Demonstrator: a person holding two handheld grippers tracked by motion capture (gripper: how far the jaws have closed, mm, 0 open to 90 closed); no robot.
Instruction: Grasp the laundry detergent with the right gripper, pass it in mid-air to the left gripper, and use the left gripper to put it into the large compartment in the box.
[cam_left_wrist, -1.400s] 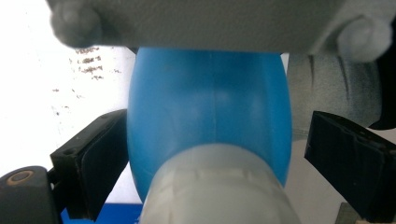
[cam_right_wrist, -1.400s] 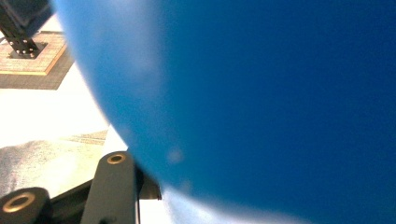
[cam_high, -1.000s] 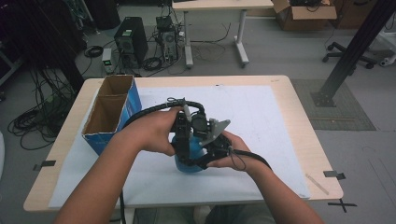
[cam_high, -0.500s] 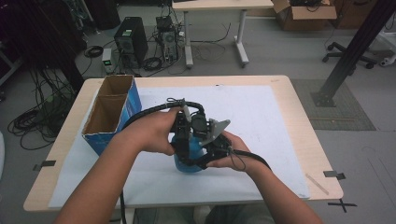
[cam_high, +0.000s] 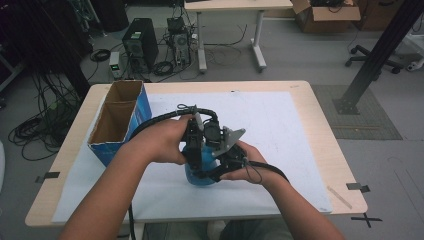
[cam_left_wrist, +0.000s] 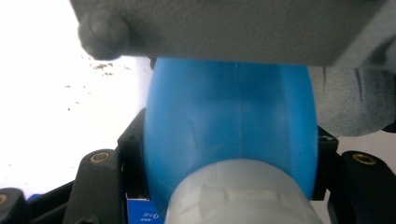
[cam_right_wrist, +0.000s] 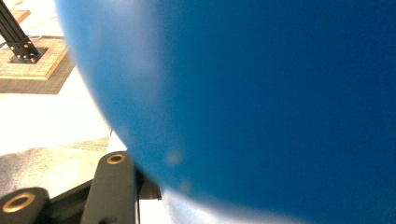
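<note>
In the high view, 2 hands are meeting at the centre of the frame, both grippers pressing in on a blue bottle (cam_high: 199, 175) that is standing on the white sheet (cam_high: 280, 130) covering the table (cam_high: 320, 115). The left gripper (cam_high: 192, 142) is coming at it from the left and the right gripper (cam_high: 225, 155) from the right.

In the left gripper view, the bottle (cam_left_wrist: 229, 135) is sitting squarely between the 2 black jaws, its sides touching both, so the jaws are clamping it. In the right gripper view, the blue body (cam_right_wrist: 261, 102) is crowding the frame just above 1 visible jaw; I cannot tell whether those jaws are gripping.

An open cardboard box (cam_high: 120, 117) with 2 compartments is lying at the left of the frame.
</note>
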